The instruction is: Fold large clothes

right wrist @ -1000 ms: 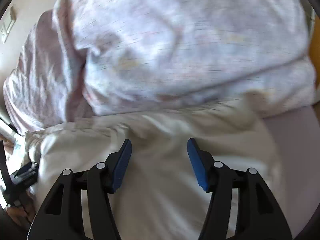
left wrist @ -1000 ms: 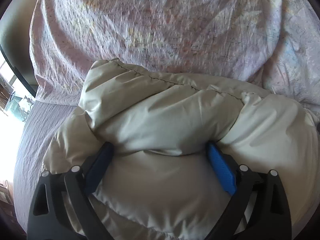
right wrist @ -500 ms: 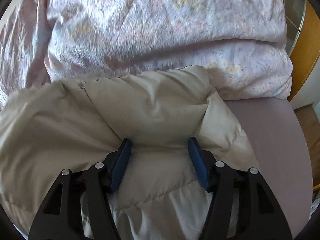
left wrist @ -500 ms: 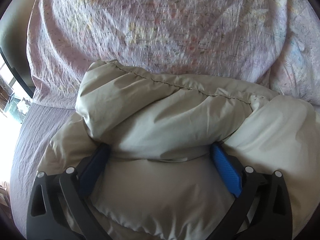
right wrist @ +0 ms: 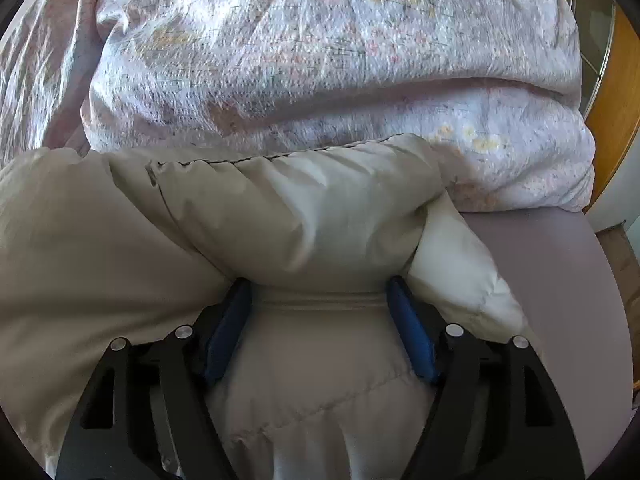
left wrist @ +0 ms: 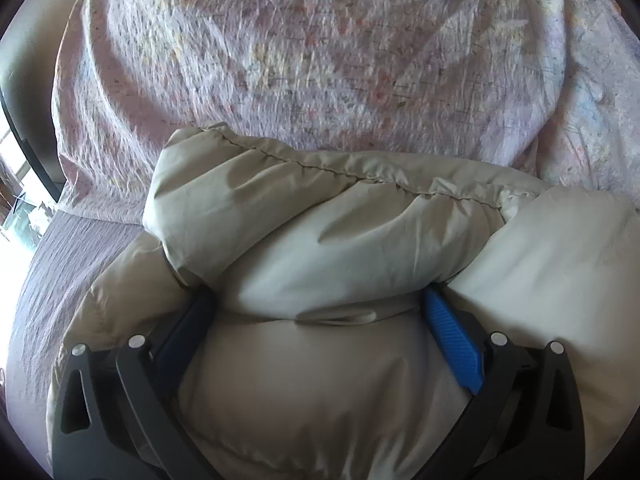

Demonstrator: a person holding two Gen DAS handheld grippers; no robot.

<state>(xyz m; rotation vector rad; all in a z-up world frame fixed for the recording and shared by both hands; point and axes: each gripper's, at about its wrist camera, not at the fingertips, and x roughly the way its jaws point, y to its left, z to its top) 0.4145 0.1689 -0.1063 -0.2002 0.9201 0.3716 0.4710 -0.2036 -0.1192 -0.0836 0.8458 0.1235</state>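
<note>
A large puffy beige down jacket (left wrist: 328, 236) lies bunched on the bed, with a stitched seam along its far edge; it also fills the right wrist view (right wrist: 280, 216). My left gripper (left wrist: 316, 308) has its jaws spread wide, with a thick fold of the jacket bulging between the blue pads (left wrist: 452, 340). My right gripper (right wrist: 318, 300) stands the same way near the jacket's right end, its pads (right wrist: 412, 336) pressed against a fold. The fingertips of both are sunk into the fabric.
A crumpled pink floral duvet (left wrist: 320, 60) is heaped right behind the jacket, also in the right wrist view (right wrist: 320, 60). The mauve bed sheet (right wrist: 552, 280) shows to the right, with a wooden door frame (right wrist: 616, 112) beyond. A bright window (left wrist: 16, 208) is far left.
My right gripper swung to the right end of the jacket and pushed into a fold. Both grippers moved forward with the jacket toward the duvet.
</note>
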